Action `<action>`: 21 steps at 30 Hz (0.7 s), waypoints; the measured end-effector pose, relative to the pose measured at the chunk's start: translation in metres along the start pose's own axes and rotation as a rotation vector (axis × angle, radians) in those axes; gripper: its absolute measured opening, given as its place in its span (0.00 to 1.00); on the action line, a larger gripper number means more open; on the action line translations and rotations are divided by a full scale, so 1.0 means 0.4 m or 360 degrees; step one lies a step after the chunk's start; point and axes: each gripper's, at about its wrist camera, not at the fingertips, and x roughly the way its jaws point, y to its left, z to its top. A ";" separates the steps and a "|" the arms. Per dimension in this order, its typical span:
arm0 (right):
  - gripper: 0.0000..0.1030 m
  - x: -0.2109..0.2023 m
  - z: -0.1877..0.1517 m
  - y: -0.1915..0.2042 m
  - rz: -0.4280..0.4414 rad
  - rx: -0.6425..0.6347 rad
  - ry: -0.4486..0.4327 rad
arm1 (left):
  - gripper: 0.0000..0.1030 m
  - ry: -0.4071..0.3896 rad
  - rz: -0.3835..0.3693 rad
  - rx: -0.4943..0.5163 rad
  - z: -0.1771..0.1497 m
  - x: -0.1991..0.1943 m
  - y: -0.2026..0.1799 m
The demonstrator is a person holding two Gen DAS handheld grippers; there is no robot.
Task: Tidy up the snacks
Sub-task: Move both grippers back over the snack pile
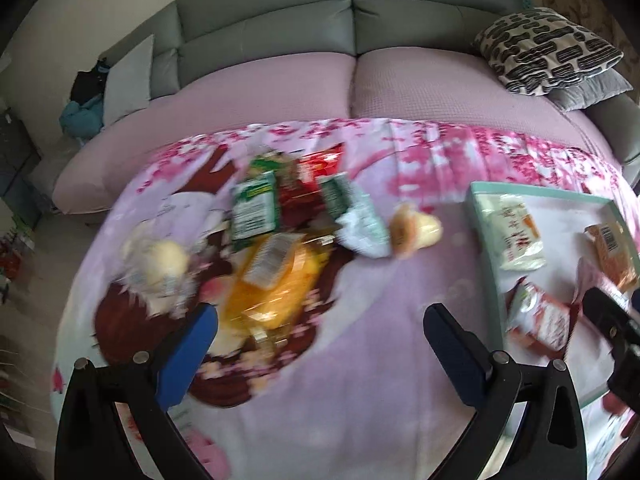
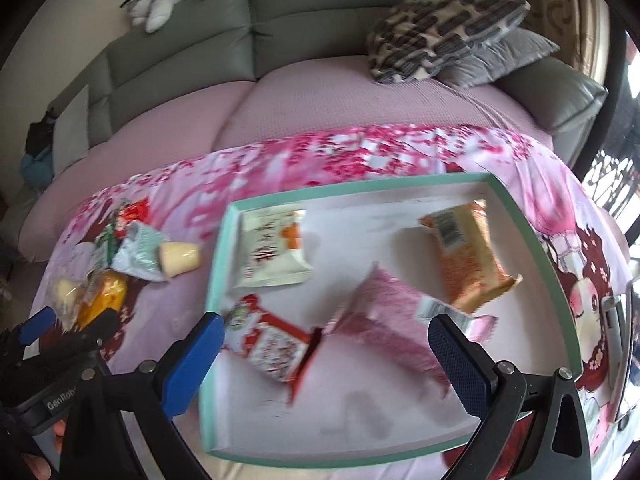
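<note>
Snacks are seen in a loose pile on the pink flower blanket (image 1: pixel 360 360) in the left wrist view. A yellow cake packet (image 1: pixel 276 280) lies nearest the left gripper (image 1: pixel 320 332), whose blue fingers (image 1: pixel 188 356) are spread wide with nothing between them. Two green packets (image 1: pixel 256 210) and a small pudding cup (image 1: pixel 416 230) are seen just behind, and a red bag is partly hidden under them. A teal-edged tray (image 1: pixel 476 216) is seen at the right with a few packets already in it.

In the right wrist view, the tray's rim (image 2: pixel 218 264) is seen close up. Four packets lie inside it: a white one (image 2: pixel 272 248), an orange one (image 2: pixel 464 256), a red and white one (image 2: pixel 272 348) and a pink one (image 2: pixel 392 320). The right gripper (image 2: pixel 324 352) is held wide open above the pink packet, and nothing is gripped.

The packets are judged to be light, soft and crinkly, so they may slip. A flat sealed edge looks like the best place to pinch. The pudding cup looks stiffer and is best held gently by its sides. The snacks inside could be crushed by a hard squeeze.
</note>
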 end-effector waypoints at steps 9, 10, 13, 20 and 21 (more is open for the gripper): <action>1.00 -0.017 -0.032 0.181 0.0219 -0.0227 -0.0001 | 0.99 0.0016 0.0117 -0.0150 -0.058 -0.031 0.180; 1.00 -0.018 -0.037 0.200 0.0243 -0.0251 0.0004 | 0.99 0.0020 0.0125 -0.0171 -0.065 -0.033 0.200; 1.00 -0.014 -0.055 0.266 0.0282 -0.0347 0.0023 | 0.99 0.0035 0.0137 -0.0222 -0.085 -0.038 0.245; 1.00 0.004 -0.108 0.363 0.0280 -0.0560 0.0077 | 0.99 0.0082 0.0088 -0.0321 -0.136 -0.038 0.319; 1.00 0.008 -0.113 0.370 0.0276 -0.0571 0.0085 | 0.99 0.0092 0.0072 -0.0334 -0.144 -0.037 0.326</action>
